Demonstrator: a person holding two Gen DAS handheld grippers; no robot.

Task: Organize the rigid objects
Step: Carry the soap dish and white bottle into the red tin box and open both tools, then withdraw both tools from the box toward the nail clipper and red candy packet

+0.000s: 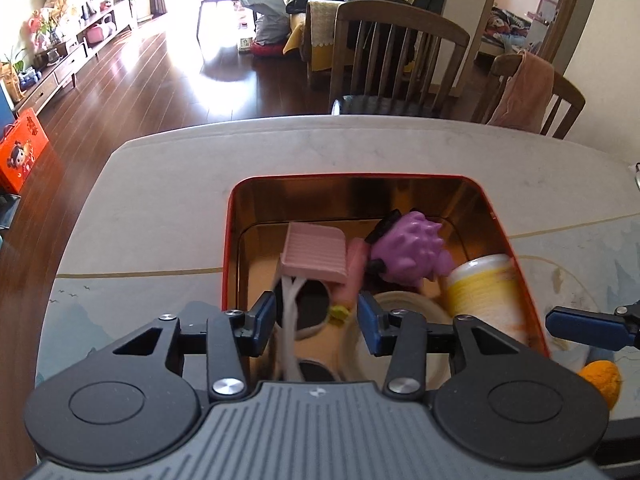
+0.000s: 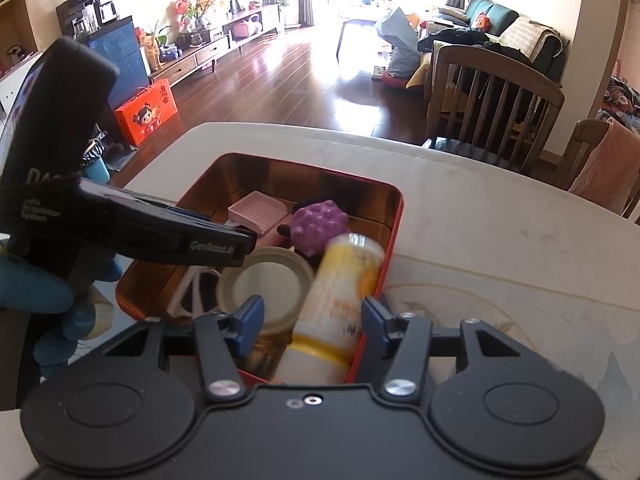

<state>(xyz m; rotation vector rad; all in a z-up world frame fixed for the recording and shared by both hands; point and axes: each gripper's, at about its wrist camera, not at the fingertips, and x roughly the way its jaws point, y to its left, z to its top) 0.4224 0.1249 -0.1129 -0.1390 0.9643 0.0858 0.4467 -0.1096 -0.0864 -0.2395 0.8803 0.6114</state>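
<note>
While both claws hang over the red tin (image 1: 496, 216), which sits on the pale bench (image 1: 168, 184) at the centre of each view, the sorting looks well along, since most of the rigid things already lie inside it; at the left of the right wrist view a blue-gloved hand (image 2: 56, 280) carries the left claw (image 1: 316, 322), whose arm reaches across the tin's near-left corner; in its own view that claw stands part open with nothing pressed between its pads, a white looped piece (image 1: 290, 312) lying below the gap in the tin's lower left, and I judge it waits there to steady or nudge the contents; just right of it and higher in the frame, the pink ribbed tray (image 1: 314, 254) rests tilted against the purple knobbly toy (image 1: 408, 248), probably because the tin is crowded; a round pale lid (image 2: 266, 286) lies flat near the bottom centre; further right, the yellow-and-white bottle (image 2: 340, 300) leans along the tin's right wall, blurred; the right claw (image 2: 312, 326) straddles its lower end with pads clear of it, so it seems just released; at the far lower right of the left view an orange-yellow thing (image 1: 602, 376) sits outside on the bench, likely next to go in.
</note>
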